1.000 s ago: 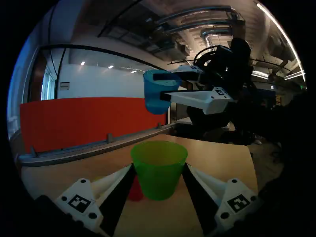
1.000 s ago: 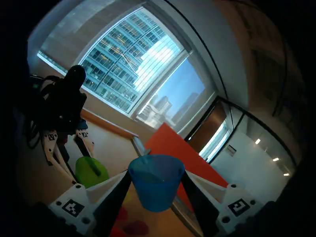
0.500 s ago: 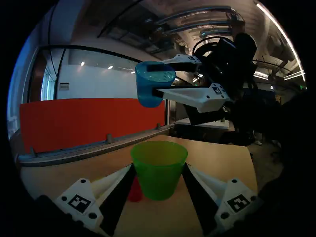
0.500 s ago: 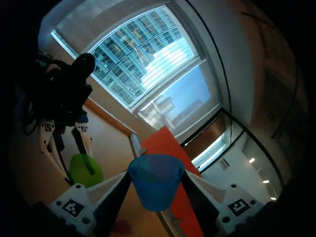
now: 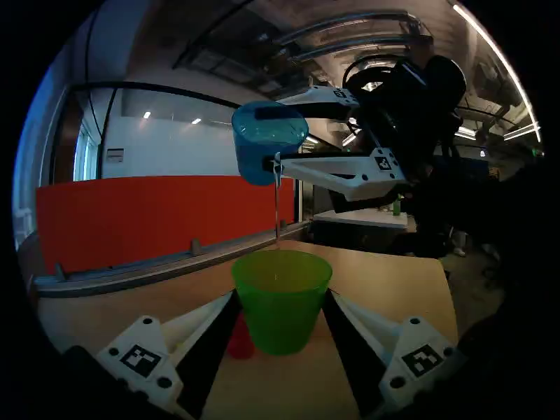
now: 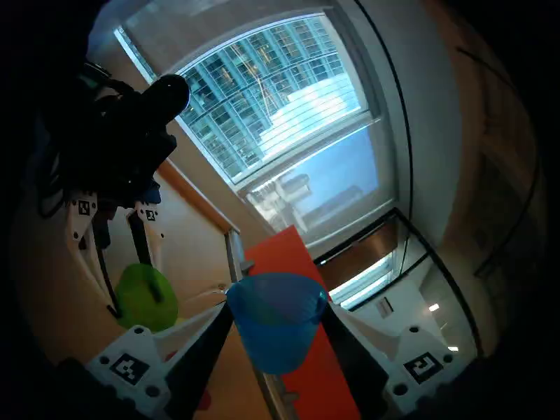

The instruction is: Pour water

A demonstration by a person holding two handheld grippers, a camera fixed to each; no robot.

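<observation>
currently the pour itself is in hand. the right tool (image 6: 276, 316) is clamped on the blue cup (image 6: 276, 339), both fingers pressing its sides, and holds it tipped above the green cup (image 5: 280, 325). a thin stream of water (image 5: 276, 210) falls from the blue cup's lip into the green cup's open mouth. the left tool (image 5: 281, 299) is clamped on the green cup, which stands upright, on or just over the surface (image 5: 378, 273); which, i cannot tell. the level in either cup cannot be read. judgement: the next move calls for an even tilt with the stream centred, then righting the blue cup.
</observation>
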